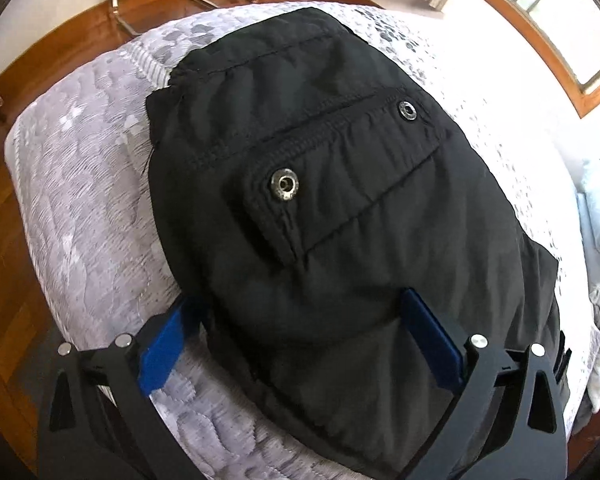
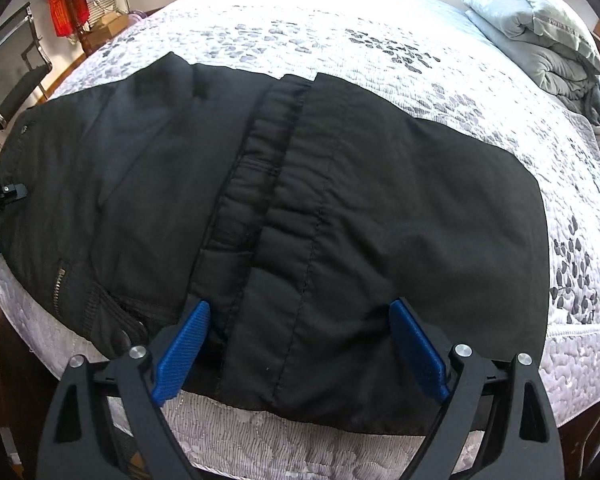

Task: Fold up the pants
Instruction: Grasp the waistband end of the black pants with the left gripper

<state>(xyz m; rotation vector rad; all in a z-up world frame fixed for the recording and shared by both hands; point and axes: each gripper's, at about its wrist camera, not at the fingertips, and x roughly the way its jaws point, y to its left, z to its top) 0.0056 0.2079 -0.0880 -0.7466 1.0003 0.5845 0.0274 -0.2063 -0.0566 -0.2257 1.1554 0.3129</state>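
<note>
Black pants (image 1: pixel 340 208) lie folded in a thick bundle on the bed, a pocket flap with two metal snaps (image 1: pixel 285 185) facing up. My left gripper (image 1: pixel 300 300) points down over the bundle's near end, jaws wide open, and the cloth lies between its blue pads (image 1: pixel 164 348) ungripped. In the right wrist view the pants (image 2: pixel 380 200) show a waistband and a zipper (image 2: pixel 60 276). There my right gripper (image 2: pixel 300 306) is spread wide over the near edge, its pads (image 2: pixel 420 352) either side of the cloth without pinching it. Part of the left gripper (image 2: pixel 4 194) shows at the left edge.
The bed (image 1: pixel 80 200) has a quilted grey-patterned cover (image 2: pixel 340 32). A folded grey duvet (image 2: pixel 540 28) lies at its far right corner. Wooden floor (image 1: pixel 4 280), a metal-framed chair (image 2: pixel 16 76) and a red bag (image 2: pixel 64 12) stand beyond the bed edge. A window (image 1: pixel 560 20) is at the right.
</note>
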